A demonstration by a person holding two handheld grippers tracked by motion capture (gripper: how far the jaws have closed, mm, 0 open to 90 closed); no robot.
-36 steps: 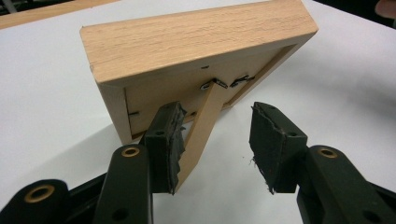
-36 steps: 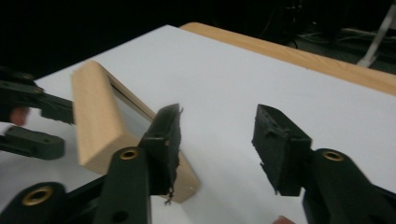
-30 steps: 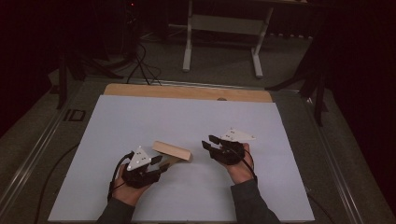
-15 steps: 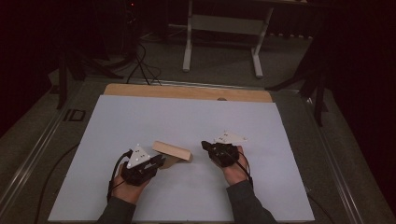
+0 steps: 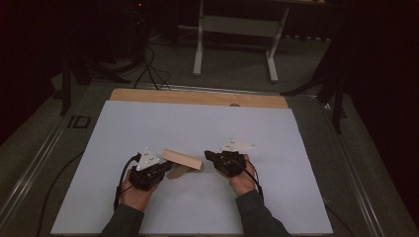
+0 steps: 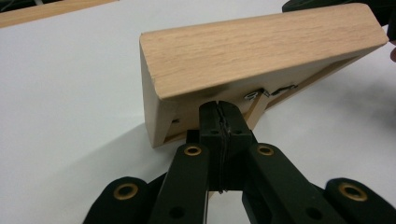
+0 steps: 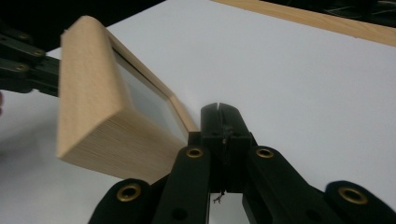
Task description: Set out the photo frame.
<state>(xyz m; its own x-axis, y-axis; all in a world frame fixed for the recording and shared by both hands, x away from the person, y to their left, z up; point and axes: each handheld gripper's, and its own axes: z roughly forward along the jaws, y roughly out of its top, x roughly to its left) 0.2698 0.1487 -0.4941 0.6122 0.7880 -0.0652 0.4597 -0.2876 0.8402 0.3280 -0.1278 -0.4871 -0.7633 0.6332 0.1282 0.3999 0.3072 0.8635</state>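
Wooden frame (image 5: pixel 182 159): tilted on the white tabletop (image 5: pixel 197 123), near its front edge, between your grippers. Glass pane set inside the frame. Your left gripper (image 5: pixel 165 169) pinches something at its back; your right gripper (image 5: pixel 207 155), jaws pressed together, sits just beside it.

Left tongs (image 5: pixel 165 169): held low in the left hand (image 5: pixel 136 190), jaws pressed together, pointing right. Right tongs (image 5: pixel 210 156): held in the right hand (image 5: pixel 242 178), jaws pressed together, pointing left. Both forearms enter side by side.
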